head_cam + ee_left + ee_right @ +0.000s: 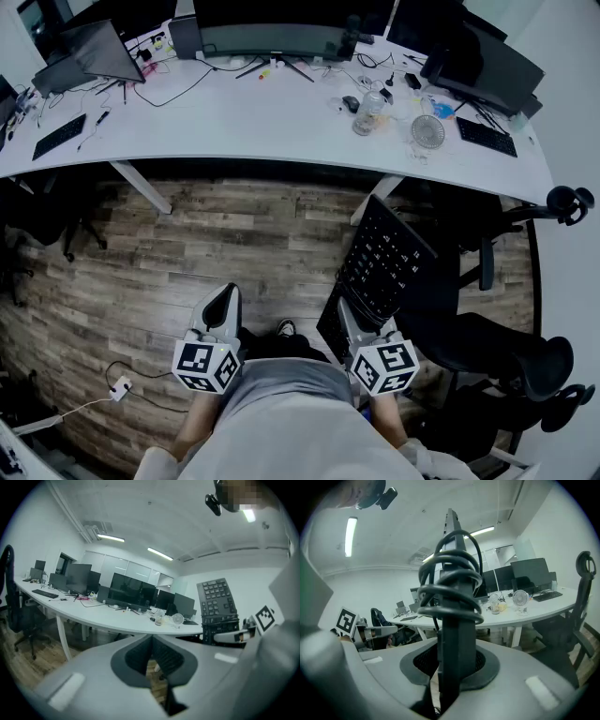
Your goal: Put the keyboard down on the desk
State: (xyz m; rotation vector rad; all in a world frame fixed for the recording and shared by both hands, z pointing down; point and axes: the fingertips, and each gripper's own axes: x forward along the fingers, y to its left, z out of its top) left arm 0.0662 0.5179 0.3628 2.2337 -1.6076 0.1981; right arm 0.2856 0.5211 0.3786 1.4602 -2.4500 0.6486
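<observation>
**The keyboard is up in the air, not on the desk**

The right gripper (pixel 354 314) has its fingers squeezed tight on one end of a black keyboard (pixel 386 255). The keyboard stands up on that end and leans a little. It is long and flat, with rows of dark keys. A black cord (pixel 450 581) is wound round it in loops. It hangs over the wood floor (pixel 234 244), in front of the near edge of the white desk (pixel 234 122), toward the right side.

The left gripper (pixel 223 305) has its fingers pressed together with nothing in them.

On the desk, near the right end, there is a clear jar (pixel 368 114). I cannot tell what is inside it. Just beside it stands a small round fan (pixel 428 130). Big dark screens (pixel 272 37) line the far edge. One more keyboard lies by the left end (pixel 58 136) and another by the right end (pixel 486 136).

A black chair (pixel 506 356) stands on the floor, to the right of the held keyboard.
</observation>
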